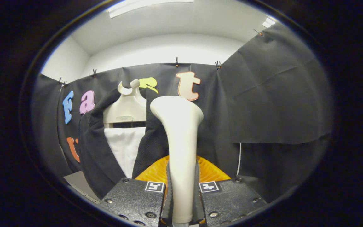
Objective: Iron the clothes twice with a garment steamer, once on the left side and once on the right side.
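Note:
My gripper (181, 186) is shut on the handle of a cream garment steamer (180, 138), which stands upright between the fingers with its broad head (176, 108) at the top. Beyond the fingers a dark jacket (98, 151) hangs open on a cream hanger (128, 105), with a white board or lining (124, 149) showing between its lapels. The steamer's head sits in front of the jacket's right lapel (148, 145); whether it touches the cloth I cannot tell.
The black cloth wall (273, 104) closes the booth behind and to the right, its lower hem hanging loose. A thin white cord (239, 159) runs down the right of the jacket. A grey surface (77, 183) lies low on the left.

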The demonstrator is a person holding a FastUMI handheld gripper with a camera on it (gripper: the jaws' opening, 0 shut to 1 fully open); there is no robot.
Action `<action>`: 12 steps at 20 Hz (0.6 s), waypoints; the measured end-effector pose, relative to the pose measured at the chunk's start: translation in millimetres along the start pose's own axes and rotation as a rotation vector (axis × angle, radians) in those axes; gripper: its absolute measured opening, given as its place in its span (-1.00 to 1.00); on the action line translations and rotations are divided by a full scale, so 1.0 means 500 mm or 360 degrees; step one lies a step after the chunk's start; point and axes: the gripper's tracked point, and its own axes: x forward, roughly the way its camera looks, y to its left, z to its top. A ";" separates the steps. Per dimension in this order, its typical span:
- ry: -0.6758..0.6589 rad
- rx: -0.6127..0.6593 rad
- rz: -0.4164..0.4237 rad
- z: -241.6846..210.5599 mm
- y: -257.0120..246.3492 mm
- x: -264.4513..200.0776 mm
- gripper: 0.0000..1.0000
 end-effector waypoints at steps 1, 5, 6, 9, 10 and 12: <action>0.0012 -0.0006 -0.0003 -0.008 0.000 0.002 -0.45; 0.0073 -0.0015 -0.0024 -0.057 -0.012 -0.008 -0.45; 0.0091 -0.0009 -0.0027 -0.066 -0.018 -0.013 -0.45; 0.0121 -0.0009 -0.0044 -0.089 -0.028 -0.029 -0.45; 0.0128 -0.0014 -0.0041 -0.094 -0.032 -0.036 -0.45; 0.0141 -0.0029 -0.0038 -0.106 -0.035 -0.048 -0.45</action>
